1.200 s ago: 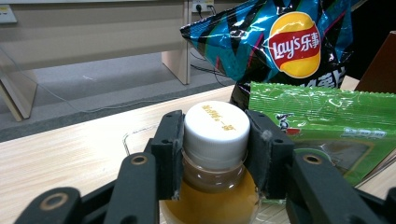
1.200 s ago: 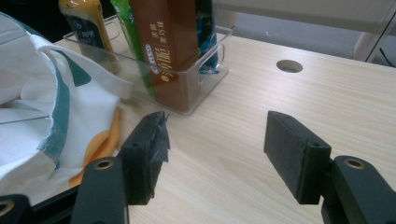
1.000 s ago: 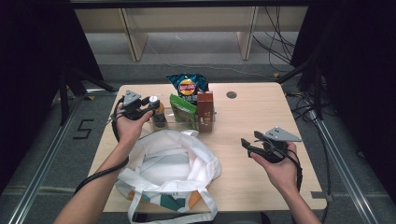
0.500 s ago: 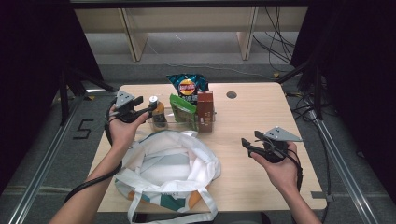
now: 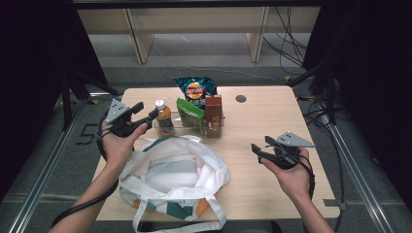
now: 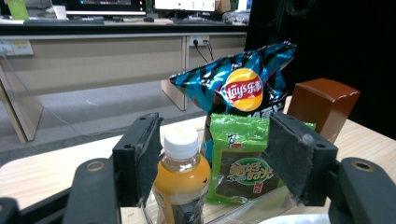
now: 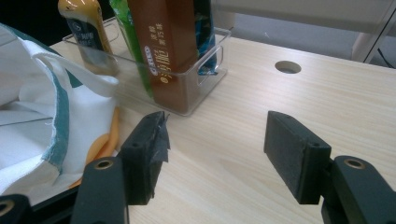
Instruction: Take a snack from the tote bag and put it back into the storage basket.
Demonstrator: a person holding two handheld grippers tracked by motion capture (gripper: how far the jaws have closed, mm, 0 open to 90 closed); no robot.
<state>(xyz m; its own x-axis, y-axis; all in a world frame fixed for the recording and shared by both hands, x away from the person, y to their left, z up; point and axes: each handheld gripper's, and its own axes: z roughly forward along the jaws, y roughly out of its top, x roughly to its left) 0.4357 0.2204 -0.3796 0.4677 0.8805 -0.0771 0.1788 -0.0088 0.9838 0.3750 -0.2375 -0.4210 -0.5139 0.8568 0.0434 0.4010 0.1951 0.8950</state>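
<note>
The juice bottle [image 5: 164,118] stands upright in the clear tray [image 5: 216,130], at three o'clock from the left hand-held gripper [image 5: 148,112], whose jaws have just been opening, nothing clamped; the right hand-held gripper [image 5: 256,147] rests apart, farther off.

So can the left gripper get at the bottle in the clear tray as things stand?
Probably yes. The left gripper stands open right beside the bottle, whose white cap shows between the jaws in the left gripper view. The bottle stands at the near end of the clear tray, nothing in between; the green packet sits behind.

Orange drink bottle [image 6: 182,179], white cap, upright at clear bin's [image 7: 187,93] left end.
</note>
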